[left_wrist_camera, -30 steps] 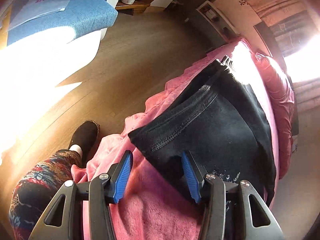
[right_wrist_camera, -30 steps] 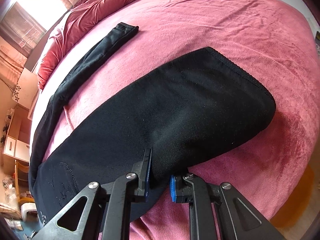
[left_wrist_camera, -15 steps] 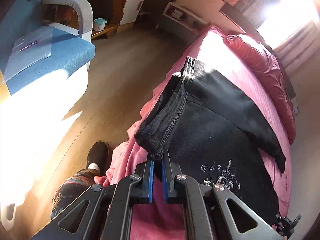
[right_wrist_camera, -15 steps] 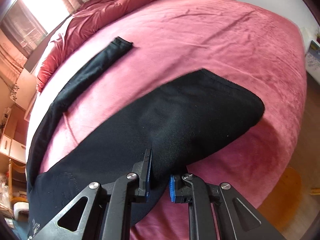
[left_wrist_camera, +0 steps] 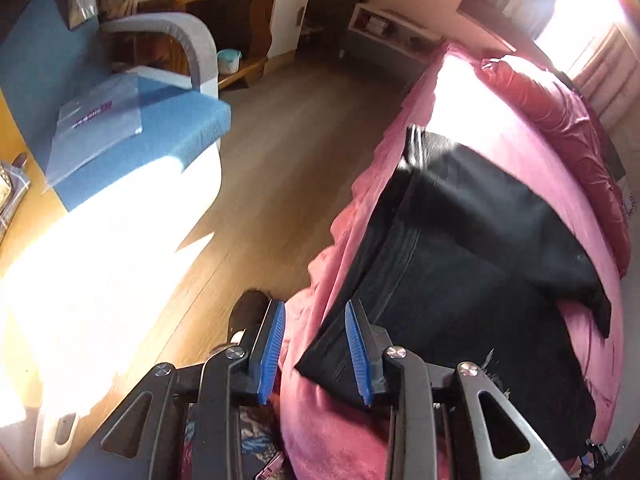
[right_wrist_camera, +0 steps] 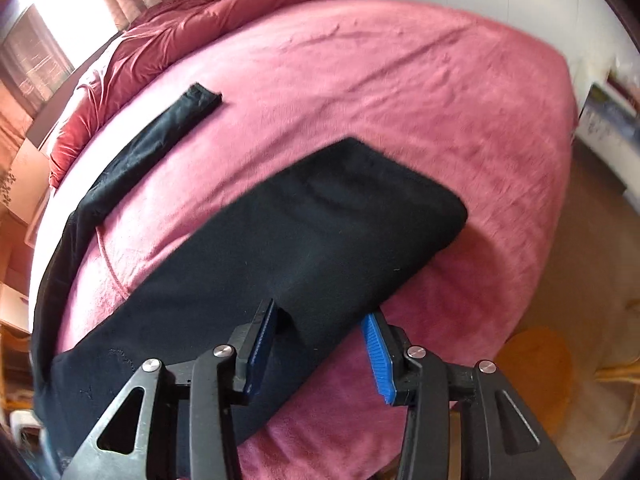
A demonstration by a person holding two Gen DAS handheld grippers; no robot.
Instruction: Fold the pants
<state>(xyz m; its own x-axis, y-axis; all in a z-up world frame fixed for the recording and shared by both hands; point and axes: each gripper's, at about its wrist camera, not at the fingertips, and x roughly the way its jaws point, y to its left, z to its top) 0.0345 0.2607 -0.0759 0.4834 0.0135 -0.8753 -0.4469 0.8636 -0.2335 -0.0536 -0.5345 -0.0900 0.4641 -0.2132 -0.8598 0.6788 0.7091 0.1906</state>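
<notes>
A: Where do the pants (left_wrist_camera: 472, 272) lie?
B: On the bed (left_wrist_camera: 516, 148), along its edge, from six o'clock up toward twelve in the left wrist view.
A: And what is beside the bed?
B: The floor (left_wrist_camera: 296, 152) at nine o'clock of it, then a sofa (left_wrist_camera: 160, 136) at ten o'clock with a flat packet (left_wrist_camera: 96, 128) on its seat.
A: In the right wrist view?
B: One folded leg (right_wrist_camera: 320, 232) reaches toward two o'clock; the other leg (right_wrist_camera: 160, 128) runs to eleven o'clock. A heaped quilt (right_wrist_camera: 160, 28) lies behind, at the bed's far end.
</notes>
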